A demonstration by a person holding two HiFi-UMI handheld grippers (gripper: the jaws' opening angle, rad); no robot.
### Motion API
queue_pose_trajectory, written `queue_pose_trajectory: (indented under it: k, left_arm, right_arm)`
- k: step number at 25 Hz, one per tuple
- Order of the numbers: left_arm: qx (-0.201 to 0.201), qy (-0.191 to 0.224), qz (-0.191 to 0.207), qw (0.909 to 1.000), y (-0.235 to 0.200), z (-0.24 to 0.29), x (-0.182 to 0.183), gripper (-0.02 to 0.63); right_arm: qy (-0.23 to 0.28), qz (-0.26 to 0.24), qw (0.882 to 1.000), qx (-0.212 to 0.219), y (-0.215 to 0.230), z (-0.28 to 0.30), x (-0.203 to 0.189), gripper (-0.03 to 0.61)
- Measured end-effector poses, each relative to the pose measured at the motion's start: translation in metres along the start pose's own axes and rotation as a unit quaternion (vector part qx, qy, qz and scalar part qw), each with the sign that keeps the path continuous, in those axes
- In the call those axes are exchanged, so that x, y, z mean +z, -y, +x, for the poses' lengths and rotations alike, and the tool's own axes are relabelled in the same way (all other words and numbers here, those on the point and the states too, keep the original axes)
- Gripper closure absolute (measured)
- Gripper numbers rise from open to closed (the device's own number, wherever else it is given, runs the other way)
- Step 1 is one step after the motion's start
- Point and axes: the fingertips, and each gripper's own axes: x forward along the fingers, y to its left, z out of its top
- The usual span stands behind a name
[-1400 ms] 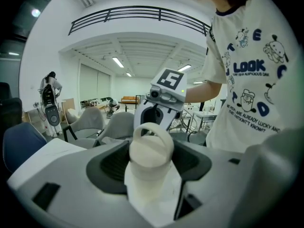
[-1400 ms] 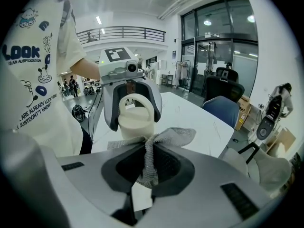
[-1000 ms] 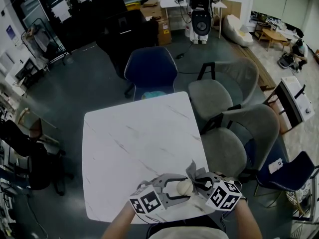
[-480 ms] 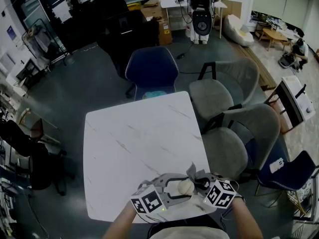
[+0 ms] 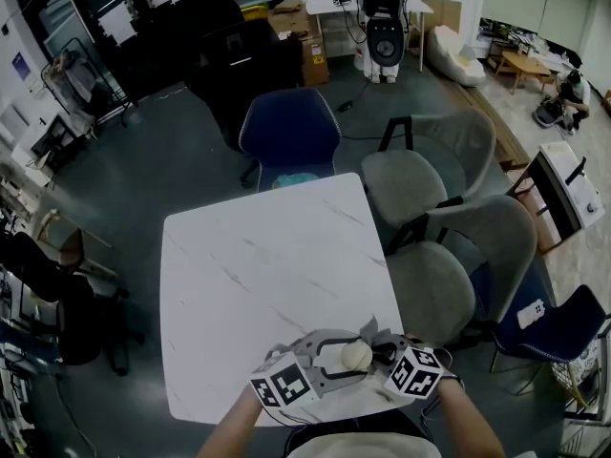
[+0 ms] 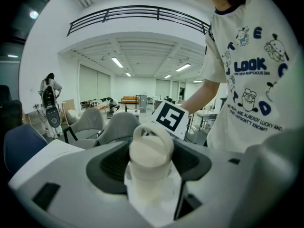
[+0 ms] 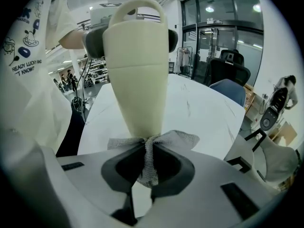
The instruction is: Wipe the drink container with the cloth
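Our left gripper [image 6: 150,167] clamped the drink container [image 5: 356,356] over the near edge of the table [image 5: 258,275]. Our right gripper [image 7: 148,167], closed tight, pinched the cloth [image 7: 176,139] against its narrow end. We judged that steady strokes, with the left grip firm, would serve.

Cream container [image 7: 137,70] smooth matt plastic; grey cloth [image 7: 148,163] coarse open weave; bench [image 5: 267,265] glossy white, marble-look, grey-veined.
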Motion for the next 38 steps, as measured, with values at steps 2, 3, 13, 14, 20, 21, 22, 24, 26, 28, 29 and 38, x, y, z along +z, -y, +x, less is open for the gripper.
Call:
queue_pose_trajectory:
  k: [2, 3, 13, 14, 20, 21, 22, 24, 26, 28, 29, 38]
  left_arm:
    - [0.004, 0.003, 0.0, 1.0, 0.0, 0.001, 0.0, 0.333]
    - [0.008, 0.003, -0.002, 1.0, 0.001, 0.002, -0.001, 0.333]
    - [0.11, 0.003, -0.039, 0.9931, -0.007, 0.002, -0.005, 0.331]
    - [0.125, 0.002, -0.048, 0.991, -0.007, 0.001, -0.005, 0.331]
    - [0.222, 0.006, -0.08, 0.9717, -0.011, -0.003, -0.006, 0.331]
    - [0.24, 0.006, -0.082, 0.9673, -0.013, -0.006, -0.005, 0.331]
    - [0.255, 0.006, -0.083, 0.9634, -0.014, -0.008, -0.004, 0.331]
    - [0.275, 0.005, -0.087, 0.9574, -0.014, -0.012, -0.002, 0.331]
    - [0.293, 0.006, -0.095, 0.9514, -0.013, -0.016, -0.001, 0.331]
    - [0.311, 0.009, -0.105, 0.9447, -0.014, -0.018, -0.001, 0.328]
    - [0.319, 0.01, -0.11, 0.9412, -0.014, -0.019, -0.001, 0.324]
    - [0.365, -0.014, -0.157, 0.9174, -0.016, -0.015, -0.013, 0.31]
  right_arm:
    - [-0.004, 0.003, 1.0, -0.001, -0.001, 0.003, -0.003, 0.534]
    - [-0.005, 0.005, 1.0, -0.002, -0.001, 0.004, -0.005, 0.534]
    - [-0.003, 0.017, 1.0, -0.014, -0.003, 0.008, -0.007, 0.534]
    - [-0.003, 0.018, 1.0, -0.015, -0.003, 0.008, -0.007, 0.534]
    - [-0.001, 0.02, 1.0, -0.015, -0.005, 0.01, -0.005, 0.535]
    - [-0.001, 0.021, 1.0, -0.015, -0.005, 0.011, -0.005, 0.534]
    - [-0.001, 0.021, 1.0, -0.015, -0.006, 0.011, -0.005, 0.534]
    - [-0.001, 0.022, 1.0, -0.016, -0.006, 0.011, -0.004, 0.535]
    - [-0.001, 0.022, 1.0, -0.016, -0.007, 0.011, -0.004, 0.534]
    - [-0.001, 0.02, 1.0, -0.017, -0.007, 0.011, -0.004, 0.534]
    - [-0.002, 0.02, 1.0, -0.017, -0.007, 0.011, -0.004, 0.534]
    - [-0.002, 0.019, 1.0, -0.018, -0.006, 0.009, -0.005, 0.534]
